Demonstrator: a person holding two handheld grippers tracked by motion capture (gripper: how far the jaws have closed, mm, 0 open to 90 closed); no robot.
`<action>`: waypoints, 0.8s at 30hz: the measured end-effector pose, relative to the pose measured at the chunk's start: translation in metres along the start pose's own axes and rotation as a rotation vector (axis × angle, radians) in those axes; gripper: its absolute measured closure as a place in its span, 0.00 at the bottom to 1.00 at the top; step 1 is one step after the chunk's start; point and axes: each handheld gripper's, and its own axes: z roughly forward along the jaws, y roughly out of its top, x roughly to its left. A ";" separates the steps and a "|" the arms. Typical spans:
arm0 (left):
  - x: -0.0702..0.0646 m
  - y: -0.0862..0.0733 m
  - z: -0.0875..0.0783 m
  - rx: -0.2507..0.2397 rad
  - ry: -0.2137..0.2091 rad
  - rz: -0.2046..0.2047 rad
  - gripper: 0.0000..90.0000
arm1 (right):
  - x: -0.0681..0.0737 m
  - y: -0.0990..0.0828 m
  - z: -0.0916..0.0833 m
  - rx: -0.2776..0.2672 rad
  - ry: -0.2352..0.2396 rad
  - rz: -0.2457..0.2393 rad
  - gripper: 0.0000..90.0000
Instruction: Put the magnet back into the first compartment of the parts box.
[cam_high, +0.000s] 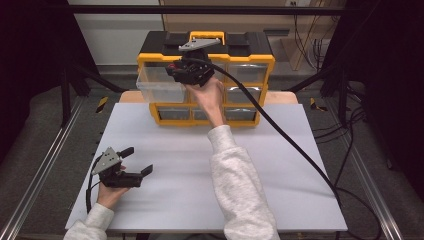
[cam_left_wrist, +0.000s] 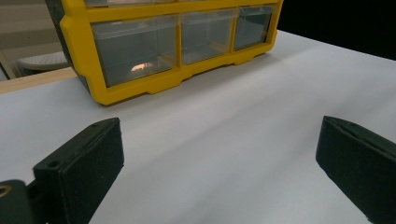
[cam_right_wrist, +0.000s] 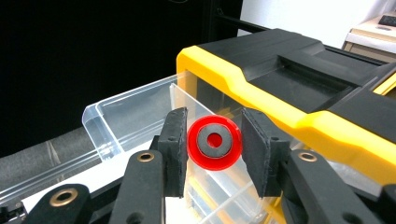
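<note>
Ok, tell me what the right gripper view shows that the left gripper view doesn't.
Right gripper view alone: a red ring with a grey centre, clamped between the right gripper fingers, above the pulled-out clear drawer, plus the organizer's black top. Left gripper view alone: the open left gripper over the white tabletop, facing the bottom row of closed drawers. Both: the yellow organizer.

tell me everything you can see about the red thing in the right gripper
The red disc is small and round, glossy like plastic, with a dark grey ring set in its face and a red centre. It stands on edge, face toward the camera, clamped at its sides between the jaws of the right gripper. It is held in the air over the clear drawer pulled out of the yellow organiser.
</note>
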 end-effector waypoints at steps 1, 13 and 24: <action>0.000 0.000 0.000 0.000 0.000 0.000 0.01 | 0.001 -0.001 0.000 0.005 0.000 0.003 0.69; 0.000 0.000 0.000 -0.001 0.000 0.000 0.01 | 0.006 -0.007 0.007 0.037 0.001 -0.025 0.69; 0.000 0.000 0.000 -0.002 -0.001 -0.001 0.01 | 0.007 -0.008 0.009 0.038 -0.004 -0.024 0.68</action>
